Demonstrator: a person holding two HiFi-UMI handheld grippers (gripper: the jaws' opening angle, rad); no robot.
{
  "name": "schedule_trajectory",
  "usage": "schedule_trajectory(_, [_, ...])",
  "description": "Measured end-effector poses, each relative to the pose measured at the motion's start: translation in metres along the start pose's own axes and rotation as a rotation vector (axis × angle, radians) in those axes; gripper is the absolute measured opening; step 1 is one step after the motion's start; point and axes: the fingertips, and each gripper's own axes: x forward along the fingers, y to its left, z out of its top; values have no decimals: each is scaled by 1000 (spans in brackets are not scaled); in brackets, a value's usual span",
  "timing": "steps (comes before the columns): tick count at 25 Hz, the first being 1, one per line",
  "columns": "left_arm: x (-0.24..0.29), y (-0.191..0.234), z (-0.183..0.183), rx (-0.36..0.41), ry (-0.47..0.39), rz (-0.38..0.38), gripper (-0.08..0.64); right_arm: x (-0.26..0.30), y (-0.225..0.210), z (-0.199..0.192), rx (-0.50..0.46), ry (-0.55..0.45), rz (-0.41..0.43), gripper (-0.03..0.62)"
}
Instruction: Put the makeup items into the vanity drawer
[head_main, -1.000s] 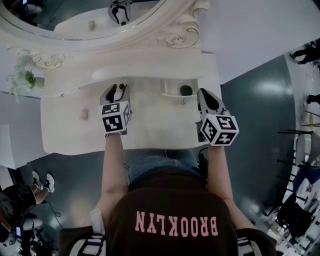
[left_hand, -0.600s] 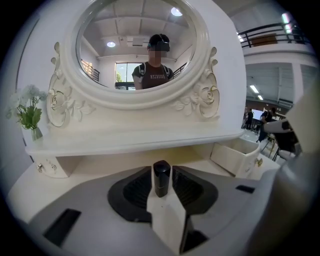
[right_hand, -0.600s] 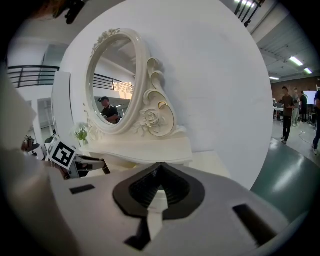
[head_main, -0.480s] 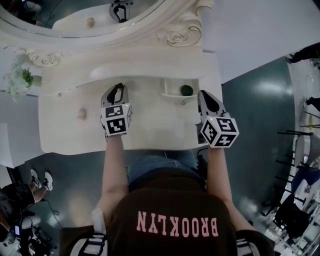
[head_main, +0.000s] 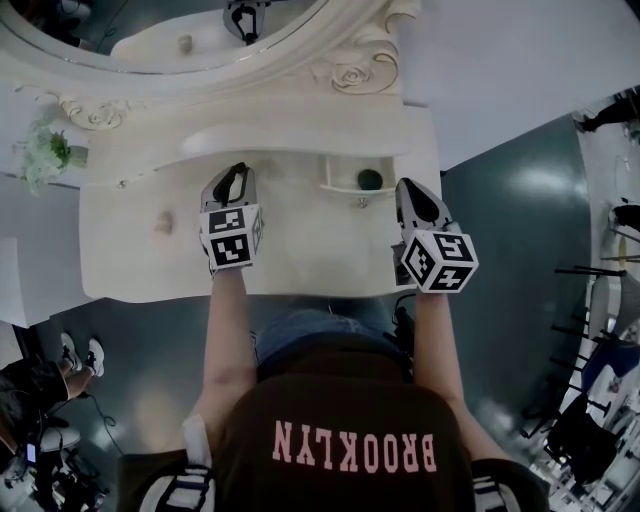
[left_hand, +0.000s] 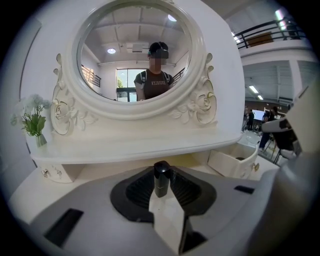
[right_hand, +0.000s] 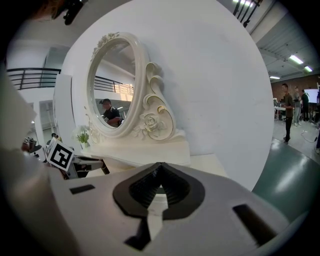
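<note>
My left gripper (head_main: 236, 172) (left_hand: 161, 172) hovers over the middle of the white vanity top (head_main: 300, 250). Its jaws have just been closing and now pinch a small black tube (left_hand: 161, 176), which stands upright between the pads. To its right the small vanity drawer (head_main: 345, 188) (left_hand: 234, 163) stands pulled out, and a dark round item (head_main: 370, 180) lies inside. My right gripper (head_main: 408, 186) (right_hand: 159, 172) stays at the table's right end, just right of the drawer. It is shut, with nothing between the tips.
A small beige item (head_main: 163, 223) lies on the tabletop at the left. A vase of white flowers (head_main: 45, 155) (left_hand: 34, 120) stands on the shelf's left end. The oval mirror (head_main: 170, 30) (left_hand: 135, 55) and its carved frame rise behind the shelf.
The left gripper's jaws have narrowed onto the black tube. Both hands have hardly shifted.
</note>
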Motion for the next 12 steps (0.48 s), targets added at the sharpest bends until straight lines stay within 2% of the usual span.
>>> schedule_trajectory(12, [-27,-14,36,9,-41,39,92,-19,-12,33,-3,-36,32,-8])
